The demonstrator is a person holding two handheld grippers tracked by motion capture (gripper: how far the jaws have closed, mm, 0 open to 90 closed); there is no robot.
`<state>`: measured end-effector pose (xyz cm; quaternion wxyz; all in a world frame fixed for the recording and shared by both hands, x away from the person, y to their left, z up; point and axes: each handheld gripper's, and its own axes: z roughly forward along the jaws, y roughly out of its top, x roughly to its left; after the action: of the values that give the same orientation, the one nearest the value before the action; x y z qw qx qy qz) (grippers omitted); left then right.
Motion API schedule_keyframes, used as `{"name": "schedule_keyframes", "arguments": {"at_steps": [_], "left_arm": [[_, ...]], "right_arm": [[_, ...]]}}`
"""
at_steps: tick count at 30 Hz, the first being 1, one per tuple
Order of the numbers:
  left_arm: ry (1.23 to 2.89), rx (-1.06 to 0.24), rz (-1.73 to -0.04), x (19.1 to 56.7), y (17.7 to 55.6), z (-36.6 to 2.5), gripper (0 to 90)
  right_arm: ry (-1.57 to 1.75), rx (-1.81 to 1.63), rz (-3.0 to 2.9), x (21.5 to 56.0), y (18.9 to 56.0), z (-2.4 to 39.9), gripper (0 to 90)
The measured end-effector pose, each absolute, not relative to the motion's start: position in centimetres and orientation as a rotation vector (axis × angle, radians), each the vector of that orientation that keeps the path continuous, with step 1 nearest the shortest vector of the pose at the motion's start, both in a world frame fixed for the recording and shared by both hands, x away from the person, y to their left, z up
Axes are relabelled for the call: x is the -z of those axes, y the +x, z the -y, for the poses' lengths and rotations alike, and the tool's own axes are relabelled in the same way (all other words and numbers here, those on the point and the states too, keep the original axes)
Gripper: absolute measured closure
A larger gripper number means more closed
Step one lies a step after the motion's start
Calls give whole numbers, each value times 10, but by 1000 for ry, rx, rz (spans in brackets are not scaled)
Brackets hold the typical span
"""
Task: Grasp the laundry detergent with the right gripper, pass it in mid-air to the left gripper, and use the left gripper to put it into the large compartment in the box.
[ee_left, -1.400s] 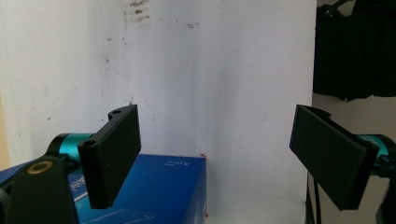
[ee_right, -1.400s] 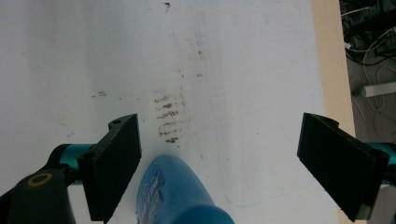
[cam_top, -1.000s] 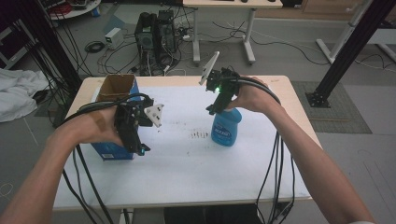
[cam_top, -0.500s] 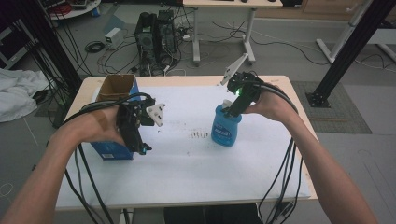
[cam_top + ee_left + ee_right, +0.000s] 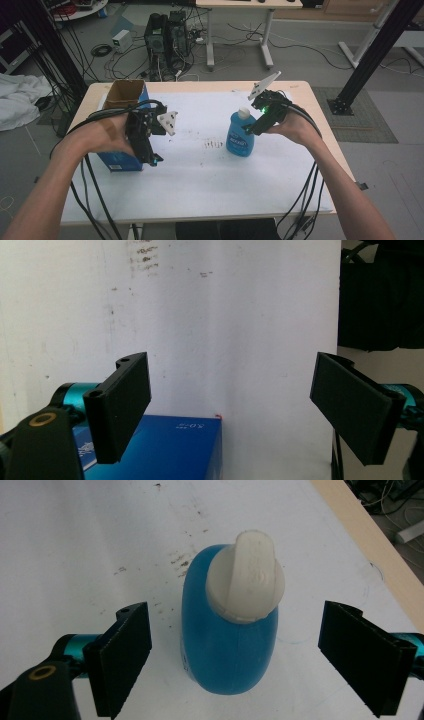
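Standing upright right of the middle of the white-topped table [image 5: 200, 195], the blue bottle [image 5: 240, 134] has bare surface on every side: a wide stretch toward the near edge, and a narrower strip to the right before the wooden rim. A patch of small dark marks [image 5: 215, 145] lies just left of it. The bottle's label carries white lettering, too blurred in the high view to read.

In the right gripper view the right gripper [image 5: 235, 655] looks down on the bottle [image 5: 230, 640] and its white flip cap [image 5: 246, 577]; the jaws stand wide, one on each side of the body, with a clear gap on both sides, touching nothing.

At the table's left, the left gripper [image 5: 150, 150] hangs over the near corner of a blue box [image 5: 120, 160], whose brown cardboard top stands open toward the far edge. The left gripper view shows its jaws wide apart and empty, the box corner [image 5: 165, 450] below them; small pale print on the box is too tiny to read.
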<state>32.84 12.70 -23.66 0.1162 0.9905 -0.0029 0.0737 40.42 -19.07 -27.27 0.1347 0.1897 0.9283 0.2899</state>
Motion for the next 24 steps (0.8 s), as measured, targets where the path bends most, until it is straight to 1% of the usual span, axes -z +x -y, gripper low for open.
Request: {"name": "schedule_keyframes", "arguments": {"at_steps": [9, 10, 24], "left_arm": [[2901, -205, 8, 240, 329, -129, 166], [2899, -201, 3, 241, 330, -129, 166], [2898, -190, -4, 245, 332, -132, 166]], "right_arm": [[572, -851, -2698, 294, 411, 193, 128], [593, -852, -2701, 301, 414, 192, 128], [618, -872, -2713, 324, 421, 187, 128]]}}
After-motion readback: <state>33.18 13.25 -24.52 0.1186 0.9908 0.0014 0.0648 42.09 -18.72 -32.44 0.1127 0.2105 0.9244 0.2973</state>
